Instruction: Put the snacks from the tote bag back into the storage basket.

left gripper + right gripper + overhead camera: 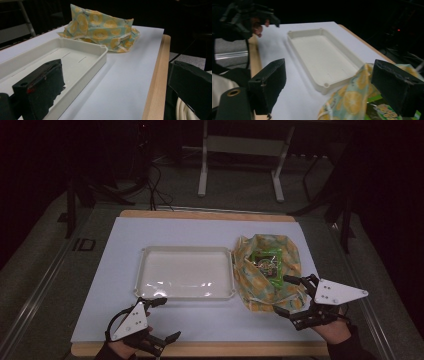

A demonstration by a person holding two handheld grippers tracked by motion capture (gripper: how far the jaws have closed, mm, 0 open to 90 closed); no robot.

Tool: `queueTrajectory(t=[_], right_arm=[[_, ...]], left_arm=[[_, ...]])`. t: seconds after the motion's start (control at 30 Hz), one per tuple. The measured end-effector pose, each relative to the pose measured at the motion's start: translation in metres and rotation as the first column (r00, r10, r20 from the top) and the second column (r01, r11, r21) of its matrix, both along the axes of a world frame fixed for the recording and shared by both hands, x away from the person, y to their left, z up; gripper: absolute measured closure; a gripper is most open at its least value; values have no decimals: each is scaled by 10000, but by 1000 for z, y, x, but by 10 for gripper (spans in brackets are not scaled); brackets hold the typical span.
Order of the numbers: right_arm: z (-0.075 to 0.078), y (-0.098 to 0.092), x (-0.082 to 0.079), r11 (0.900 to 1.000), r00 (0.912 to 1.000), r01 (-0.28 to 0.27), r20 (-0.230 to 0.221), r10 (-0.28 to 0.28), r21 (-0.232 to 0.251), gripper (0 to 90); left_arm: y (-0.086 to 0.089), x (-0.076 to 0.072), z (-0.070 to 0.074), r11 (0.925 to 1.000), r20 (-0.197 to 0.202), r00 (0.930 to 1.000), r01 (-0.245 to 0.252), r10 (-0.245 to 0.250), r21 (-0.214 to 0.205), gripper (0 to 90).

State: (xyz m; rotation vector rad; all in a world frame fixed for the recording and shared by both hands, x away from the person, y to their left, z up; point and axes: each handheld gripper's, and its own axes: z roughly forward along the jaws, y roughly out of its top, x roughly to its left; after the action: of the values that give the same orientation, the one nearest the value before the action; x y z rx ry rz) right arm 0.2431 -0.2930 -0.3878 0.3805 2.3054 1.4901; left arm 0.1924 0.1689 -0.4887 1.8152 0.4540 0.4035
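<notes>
Your left hand-held gripper (159,320): jaws apart, empty, tray (150,270) just ahead | your right hand-held gripper (292,296): jaws apart astride cloth bag (250,280) edge, ungripped | tray empty; green packet (268,261) inside bag; likely nothing transferred yet.

We see a dim room, its edges lost in black. A white sheet (210,237) covers a wooden table (200,214), lit from above. Beyond the table lies grey floor (235,185), where a white frame (240,150) stands on two legs. Dark cables (157,185) trail across the floor at the left. A small red light (144,126) glows far back.
</notes>
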Motion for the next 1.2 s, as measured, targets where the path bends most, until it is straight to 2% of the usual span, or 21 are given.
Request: queueTrajectory(t=[0.1, 0.4, 0.7, 0.83, 1.07, 1.13, 1.2], right_arm=[[5, 0, 4, 9998, 9998, 188, 15, -188, -33, 123], [16, -4, 17, 9971, 9976, 692, 18, -693, 332, 125], [19, -5, 35, 9893, 9898, 1417, 114, -1422, 349, 132], [19, -6, 42, 9874, 9886, 1508, -42, -1508, 472, 135], [21, -15, 52, 9745, 9780, 2085, -61, -2087, 830, 142], [21, -17, 55, 9707, 9740, 2263, -109, -2262, 806, 142], [20, -18, 57, 9628, 9656, 2593, 0, -2601, 763, 144]], left_arm=[[0, 0, 0, 10000, -22, 10000, 36, -36, -62, 4], [-2, 0, 0, 10000, 22, 10000, 77, -77, -24, 4], [-2, 0, 0, 10000, 18, 10000, 90, -90, -17, 4], [-2, 0, 0, 10000, 37, 10000, 85, -85, 0, 4], [-3, 0, 0, 9999, 46, 9999, 103, -104, 24, 4], [-3, 0, 0, 9999, 60, 9999, 104, -105, 30, 4], [-2, 0, 0, 9999, 61, 9999, 97, -97, 39, 4]])
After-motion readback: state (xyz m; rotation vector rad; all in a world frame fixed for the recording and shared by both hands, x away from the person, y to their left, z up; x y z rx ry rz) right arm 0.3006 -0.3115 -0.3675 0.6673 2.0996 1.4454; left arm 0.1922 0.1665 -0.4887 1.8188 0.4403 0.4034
